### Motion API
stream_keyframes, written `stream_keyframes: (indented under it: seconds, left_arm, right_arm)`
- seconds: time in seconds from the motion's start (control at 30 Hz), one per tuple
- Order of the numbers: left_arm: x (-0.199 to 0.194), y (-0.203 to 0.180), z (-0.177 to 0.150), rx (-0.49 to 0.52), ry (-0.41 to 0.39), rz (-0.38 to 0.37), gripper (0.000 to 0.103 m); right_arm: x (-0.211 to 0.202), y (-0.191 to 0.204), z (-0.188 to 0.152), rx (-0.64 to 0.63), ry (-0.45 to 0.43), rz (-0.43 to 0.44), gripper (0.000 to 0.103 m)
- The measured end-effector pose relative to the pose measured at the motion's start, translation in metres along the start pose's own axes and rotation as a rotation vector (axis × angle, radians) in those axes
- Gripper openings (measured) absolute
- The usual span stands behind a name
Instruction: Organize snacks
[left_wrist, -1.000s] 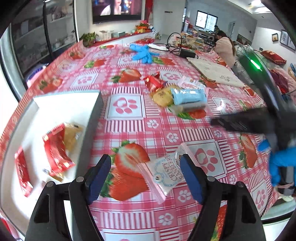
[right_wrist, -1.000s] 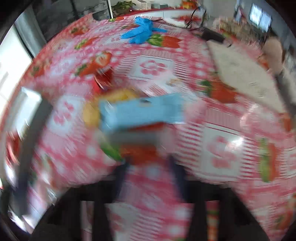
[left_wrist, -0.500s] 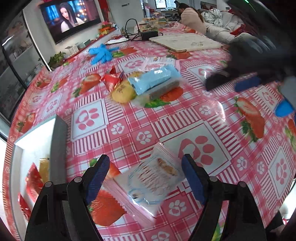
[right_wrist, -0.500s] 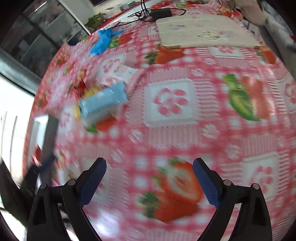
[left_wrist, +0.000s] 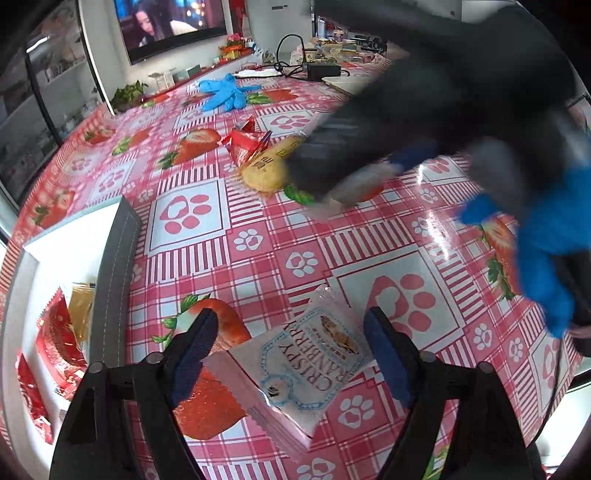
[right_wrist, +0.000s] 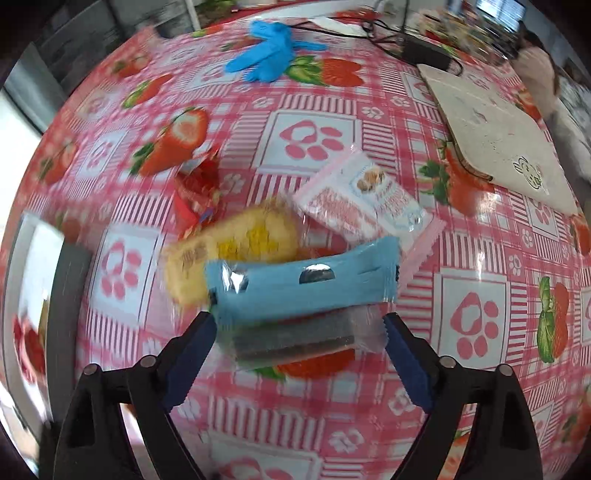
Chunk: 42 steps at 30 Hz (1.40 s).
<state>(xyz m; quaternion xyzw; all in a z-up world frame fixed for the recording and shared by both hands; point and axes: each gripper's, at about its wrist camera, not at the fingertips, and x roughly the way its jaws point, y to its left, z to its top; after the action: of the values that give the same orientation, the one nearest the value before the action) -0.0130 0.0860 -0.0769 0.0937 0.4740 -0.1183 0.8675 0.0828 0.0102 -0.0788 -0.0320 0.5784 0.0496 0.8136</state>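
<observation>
the left gripper (left_wrist: 286, 356), fingers spread, straddles a light, crinkly white-and-pink cracker packet (left_wrist: 295, 365) on the counter (left_wrist: 369, 236); pinch its flat sides gently. the right gripper (right_wrist: 299, 350), also spread, brackets a slippery grey wafer bar (right_wrist: 295, 341).

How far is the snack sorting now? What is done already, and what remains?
Done: a few red and gold packets lie in the white box. In hand: nothing gripped; the open left gripper brackets the cranberry crisp packet, the open right gripper brackets the dark bar under the blue packet. Left: those, the yellow cake, red wrapper, pink packet.
</observation>
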Motion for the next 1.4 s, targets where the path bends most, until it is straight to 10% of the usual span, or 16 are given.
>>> stream_keyframes:
  seconds: [0.1, 0.23, 0.37, 0.93, 1.13, 1.3, 1.4]
  left_arm:
    - [0.003, 0.001, 0.002, -0.018, 0.009, -0.018, 0.090]
    - [0.004, 0.000, 0.000, -0.045, 0.011, -0.013, 0.091]
    - [0.004, 0.000, -0.001, -0.041, 0.011, -0.016, 0.093]
    - [0.002, -0.002, -0.007, -0.080, 0.019, 0.013, 0.100]
    - [-0.049, -0.010, -0.020, 0.062, -0.143, 0.029, 0.102]
    - [-0.031, -0.013, -0.036, 0.232, -0.045, 0.081, 0.102]
    - [-0.019, -0.005, -0.031, 0.112, -0.032, 0.053, 0.098]
  right_arm:
    - [-0.012, -0.019, -0.024, -0.058, -0.005, -0.018, 0.054]
    - [-0.024, -0.051, -0.061, -0.138, 0.025, -0.016, 0.055]
    - [-0.026, -0.100, -0.087, -0.006, 0.090, -0.018, 0.095]
    - [-0.034, -0.086, -0.117, 0.009, -0.158, -0.057, 0.103]
    - [-0.044, -0.089, -0.144, 0.004, -0.188, -0.056, 0.103]
    - [-0.043, -0.090, -0.145, -0.003, -0.188, -0.052, 0.103]
    - [-0.038, -0.088, -0.139, -0.003, -0.202, -0.052, 0.103]
